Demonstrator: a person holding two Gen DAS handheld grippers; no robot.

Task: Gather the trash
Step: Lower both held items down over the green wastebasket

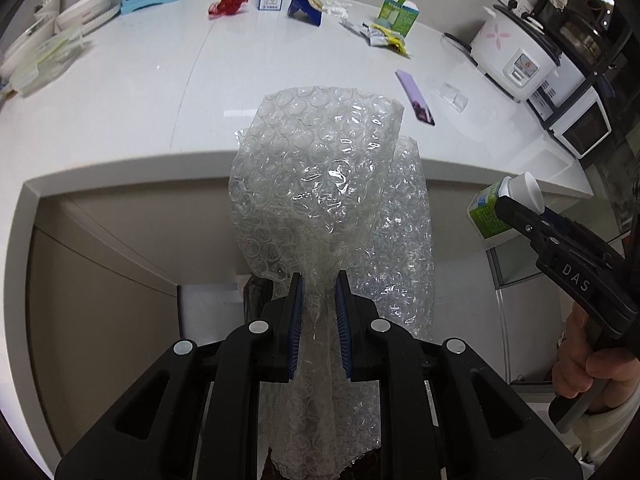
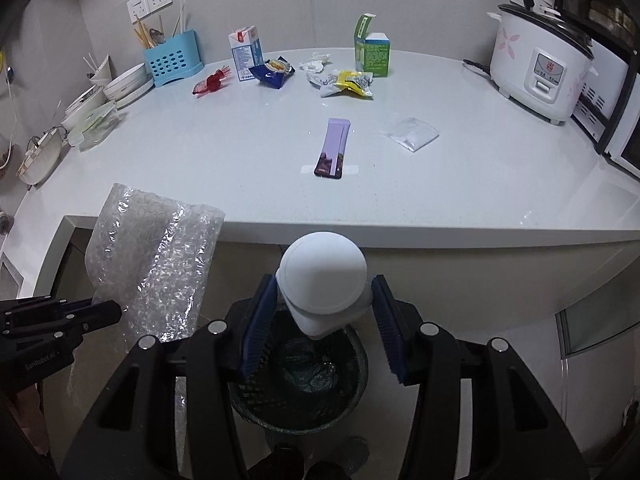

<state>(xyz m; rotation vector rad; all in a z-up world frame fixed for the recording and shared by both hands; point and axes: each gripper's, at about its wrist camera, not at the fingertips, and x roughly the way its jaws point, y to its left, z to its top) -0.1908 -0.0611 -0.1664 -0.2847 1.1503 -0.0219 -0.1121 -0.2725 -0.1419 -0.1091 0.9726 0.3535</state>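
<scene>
Bubble wrap (image 1: 320, 184) pinched in left gripper (image 1: 320, 300) — past counter edge (image 1: 132, 168).

The held carton (image 2: 324, 288) and gripper hide most of the bin (image 2: 300, 380), whose contents look perhaps crumpled.

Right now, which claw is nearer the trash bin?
Right. The right claw, holding a carton, hangs directly above the bin. The left claw, gripping bubble wrap, is off to its left.
</scene>
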